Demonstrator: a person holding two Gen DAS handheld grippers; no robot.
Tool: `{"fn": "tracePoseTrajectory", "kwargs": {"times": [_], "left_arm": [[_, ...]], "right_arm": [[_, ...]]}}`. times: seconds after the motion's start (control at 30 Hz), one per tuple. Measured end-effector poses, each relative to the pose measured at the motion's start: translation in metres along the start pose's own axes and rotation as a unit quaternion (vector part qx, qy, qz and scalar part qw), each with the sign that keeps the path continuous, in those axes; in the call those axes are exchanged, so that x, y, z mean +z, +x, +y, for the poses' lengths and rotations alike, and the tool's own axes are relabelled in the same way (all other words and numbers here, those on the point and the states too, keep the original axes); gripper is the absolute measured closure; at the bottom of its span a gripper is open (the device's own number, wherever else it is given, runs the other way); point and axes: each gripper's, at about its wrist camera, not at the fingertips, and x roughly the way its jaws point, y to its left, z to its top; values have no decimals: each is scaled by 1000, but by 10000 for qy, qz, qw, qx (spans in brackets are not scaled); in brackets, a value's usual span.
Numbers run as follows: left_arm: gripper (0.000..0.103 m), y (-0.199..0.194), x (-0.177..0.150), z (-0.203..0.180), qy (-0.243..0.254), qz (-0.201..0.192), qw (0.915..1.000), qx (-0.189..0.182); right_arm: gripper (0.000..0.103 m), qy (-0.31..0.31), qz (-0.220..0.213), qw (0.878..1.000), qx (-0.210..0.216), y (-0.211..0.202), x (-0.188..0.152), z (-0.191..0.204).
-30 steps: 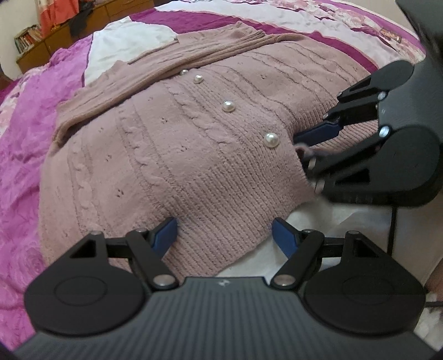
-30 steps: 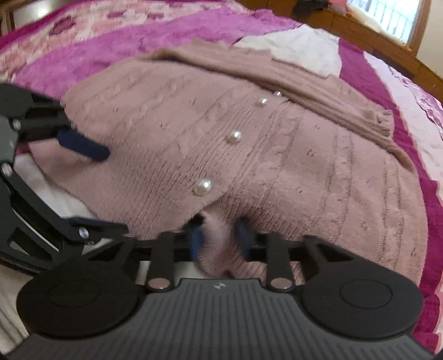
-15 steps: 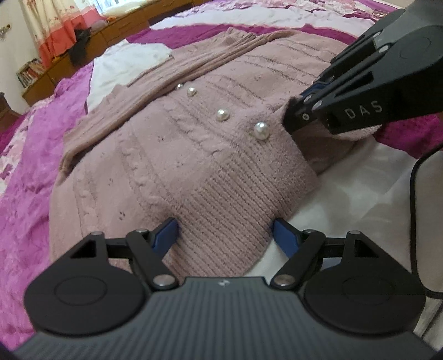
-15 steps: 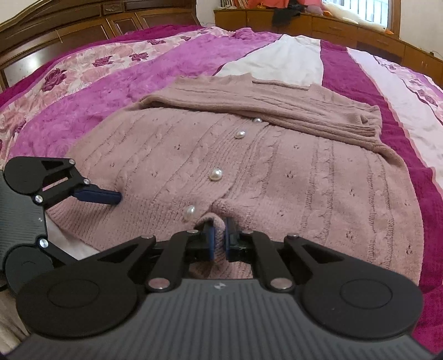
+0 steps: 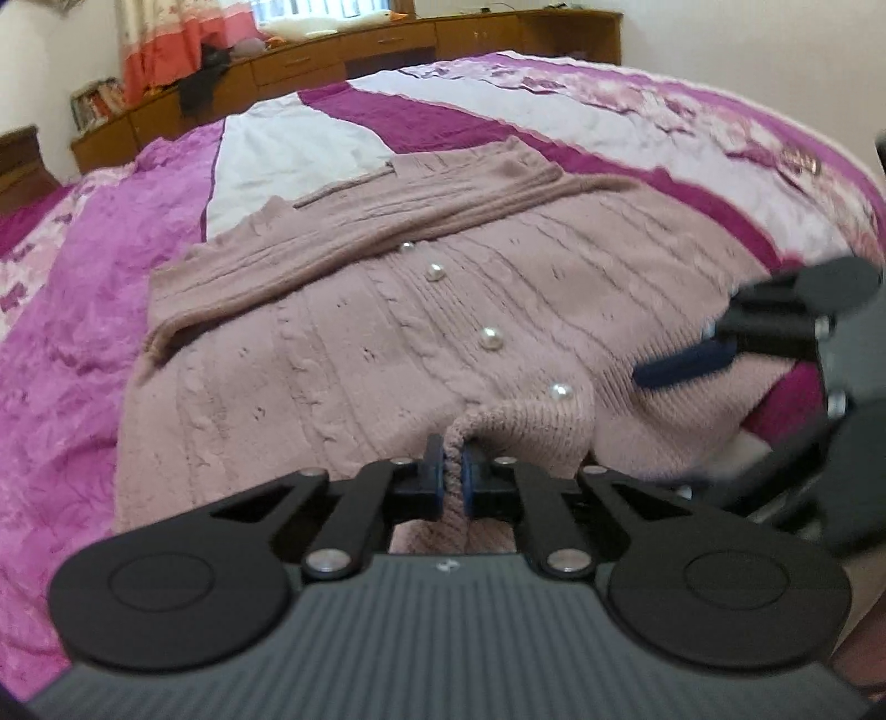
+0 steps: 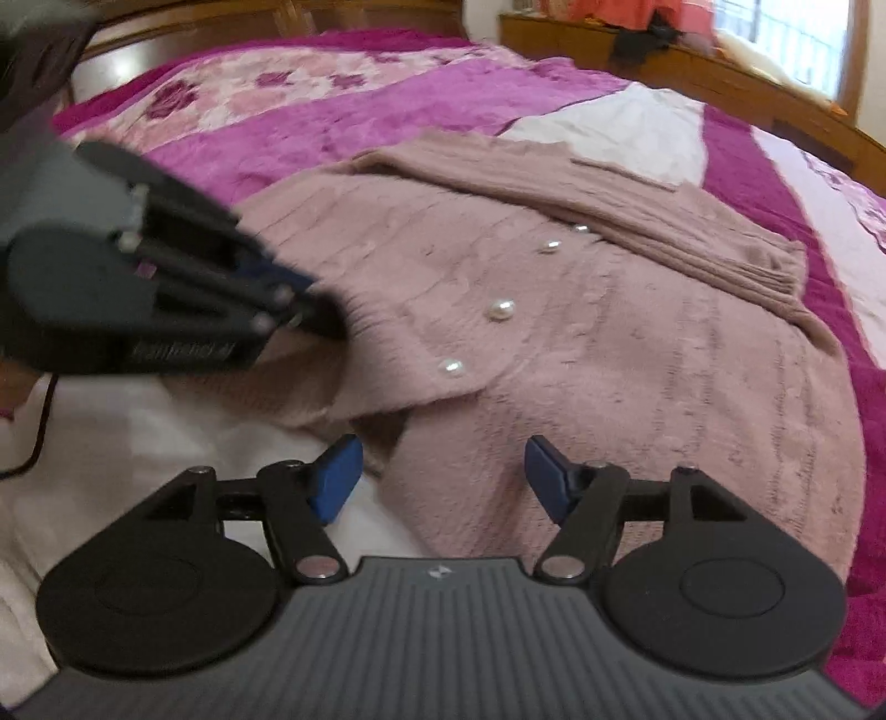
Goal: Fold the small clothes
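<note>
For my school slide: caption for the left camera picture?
Left gripper pinches the pink cardigan's hem on the bed.

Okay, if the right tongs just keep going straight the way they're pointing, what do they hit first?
Most likely the pink cardigan: the right tongs, open and empty, point down at its knit near the hem, just past the front flap's edge. Depth is hard to judge.

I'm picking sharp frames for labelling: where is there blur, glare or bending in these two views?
Left wrist view: the cardigan is fairly sharp, the right gripper at the edge is smeared, and the bed bulges with fisheye curve. Right wrist view: the left gripper is motion-blurred, the knit looks soft, and the window is blown out.
</note>
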Motion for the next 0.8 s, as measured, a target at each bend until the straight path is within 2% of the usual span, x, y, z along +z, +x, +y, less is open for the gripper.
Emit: {"fn": "tracePoseTrajectory", "kwargs": {"times": [0.17, 0.23, 0.3, 0.33, 0.4, 0.47, 0.53, 0.6, 0.67, 0.8], "left_arm": [[95, 3, -1, 5, -114, 105, 9999, -54], [92, 3, -2, 8, -192, 143, 9996, -136], [92, 2, -4, 11, -304, 175, 9992, -194], [92, 2, -4, 12, -325, 189, 9990, -243], [91, 0, -6, 14, -329, 213, 9987, -329], [90, 0, -8, 14, -306, 263, 9984, -395], [79, 0, -10, 13, -265, 340, 9981, -441], [42, -1, -12, 10, -186, 319, 9984, -422], [33, -5, -14, 3, 2, 187, 9992, -357], [33, -4, -15, -11, 400, 163, 9983, -382]], "right_arm": [[31, -383, 384, 9982, -269, 19, -2, 8], [37, -567, 424, 9964, -460, 24, -3, 14], [60, -653, 398, 9949, -661, 25, -3, 15], [66, -613, 360, 9946, -753, 24, -3, 14], [85, -471, 282, 9955, -776, 21, -3, 8], [92, -383, 200, 9957, -818, 18, -2, 5], [93, -286, 123, 9966, -764, 15, 0, 2], [94, -190, 43, 9975, -675, 11, 3, -1], [94, -57, -18, 9981, -618, 8, 7, -6], [94, 269, -220, 9981, -513, -2, 13, -12]]}}
